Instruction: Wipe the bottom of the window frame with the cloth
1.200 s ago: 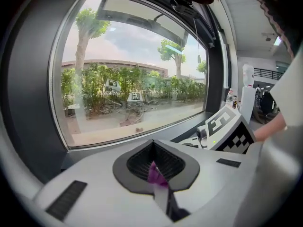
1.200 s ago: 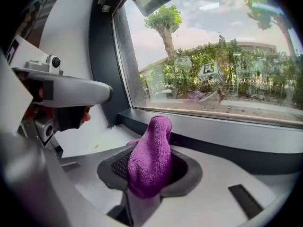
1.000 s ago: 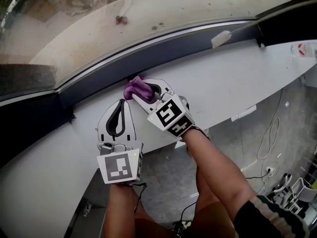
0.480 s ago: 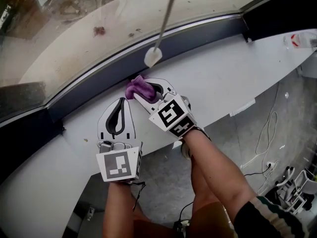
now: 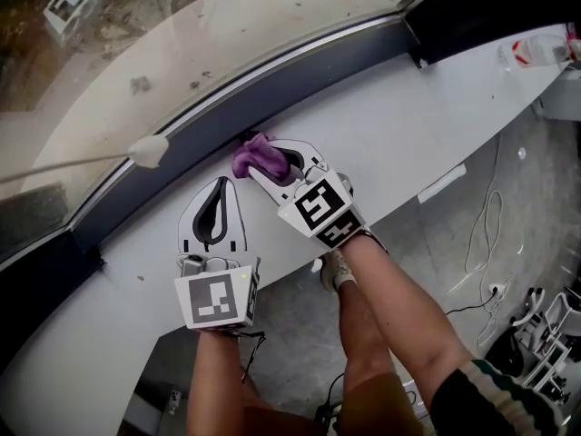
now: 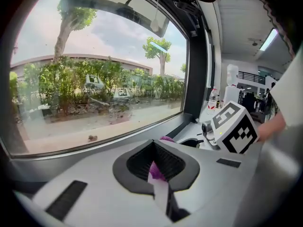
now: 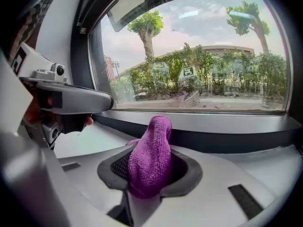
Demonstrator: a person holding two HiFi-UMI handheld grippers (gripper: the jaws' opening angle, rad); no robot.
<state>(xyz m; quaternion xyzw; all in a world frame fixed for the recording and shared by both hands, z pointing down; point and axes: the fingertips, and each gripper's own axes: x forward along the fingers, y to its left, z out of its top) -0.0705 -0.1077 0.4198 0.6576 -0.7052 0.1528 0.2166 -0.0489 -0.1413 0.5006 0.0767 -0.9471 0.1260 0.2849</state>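
Observation:
A purple cloth (image 5: 255, 155) sits bunched in my right gripper (image 5: 270, 159), which is shut on it. The cloth presses against the foot of the dark window frame (image 5: 309, 62), where it meets the white sill (image 5: 408, 125). In the right gripper view the cloth (image 7: 152, 155) stands up out of the jaws, just before the frame's bottom rail (image 7: 227, 138). My left gripper (image 5: 221, 185) rests on the sill just left of the right one, shut, its tips a little short of the frame. A small purple patch shows between its jaws in the left gripper view; I cannot tell what it is.
A white pad on a pole (image 5: 148, 151) shows at the glass, left of the cloth. A bottle (image 5: 536, 53) stands on the sill's far right end. Below the sill's front edge are the floor, cables (image 5: 486, 234) and the person's shoe (image 5: 333, 271).
The white pad on the pole swept left across the glass. The frame and sill slid left in view, while both grippers kept their places, the cloth still at the frame.

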